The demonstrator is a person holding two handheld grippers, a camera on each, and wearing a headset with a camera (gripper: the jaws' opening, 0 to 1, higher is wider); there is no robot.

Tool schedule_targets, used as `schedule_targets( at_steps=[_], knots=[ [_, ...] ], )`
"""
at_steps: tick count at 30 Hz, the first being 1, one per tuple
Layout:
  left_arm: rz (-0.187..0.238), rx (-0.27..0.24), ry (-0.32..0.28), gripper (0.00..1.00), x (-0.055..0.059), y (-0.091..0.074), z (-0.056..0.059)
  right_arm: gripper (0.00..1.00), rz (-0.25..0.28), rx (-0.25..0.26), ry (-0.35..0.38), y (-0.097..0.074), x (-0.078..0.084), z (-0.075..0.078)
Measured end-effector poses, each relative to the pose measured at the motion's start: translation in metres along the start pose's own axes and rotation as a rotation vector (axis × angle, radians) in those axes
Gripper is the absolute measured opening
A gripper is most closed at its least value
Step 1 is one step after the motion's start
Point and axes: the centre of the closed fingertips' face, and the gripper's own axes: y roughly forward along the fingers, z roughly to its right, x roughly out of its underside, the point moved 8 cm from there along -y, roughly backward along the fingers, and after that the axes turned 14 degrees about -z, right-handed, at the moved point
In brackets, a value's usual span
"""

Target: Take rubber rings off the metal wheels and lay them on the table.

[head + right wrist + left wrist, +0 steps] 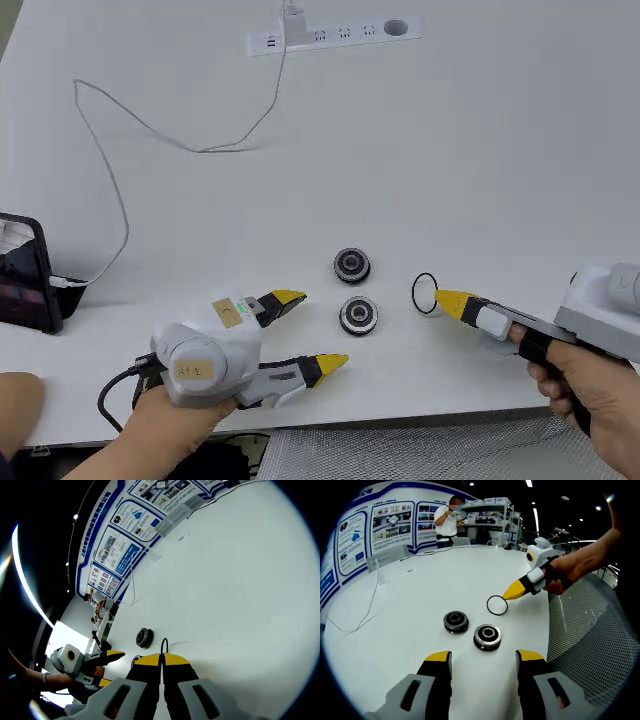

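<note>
Two metal wheels lie on the white table (480, 160). The farther wheel (352, 265) (456, 621) (144, 637) looks dark all round. The nearer wheel (358, 315) (487, 636) shows a bare silver rim. My right gripper (445, 300) (512, 592) (161, 656) is shut on a thin black rubber ring (425, 293) (497, 605) (164, 644), which hangs from its yellow tips just over the table, right of the wheels. My left gripper (312, 330) (484, 656) (111, 667) stands open just left of the nearer wheel, with nothing between its jaws.
A white power strip (335, 33) lies at the back, and its thin cable (110, 190) runs down to a dark device (25, 272) at the left edge. The table's front edge passes just under both hands, above grey mesh (420, 450).
</note>
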Motion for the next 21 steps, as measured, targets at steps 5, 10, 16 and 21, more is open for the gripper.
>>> schedule_targets(
  at_steps=[5, 10, 16, 21],
  knots=[
    [-0.003, 0.003, 0.003, 0.53, -0.0003, 0.0014, 0.0007, 0.03, -0.011, 0.041, -0.053, 0.0002, -0.0007, 0.0015],
    [-0.002, 0.006, 0.0, 0.53, -0.0006, 0.0019, 0.0007, 0.11, -0.032, 0.077, -0.115, 0.0009, 0.0001, 0.0028],
    [-0.006, 0.005, 0.004, 0.52, 0.0005, 0.0016, 0.0, 0.15, -0.034, 0.087, -0.132, 0.0018, 0.0008, 0.0021],
    [-0.006, 0.006, 0.004, 0.52, 0.0012, 0.0011, 0.0004, 0.2, -0.054, 0.124, -0.178, 0.001, 0.0013, 0.0017]
  ],
)
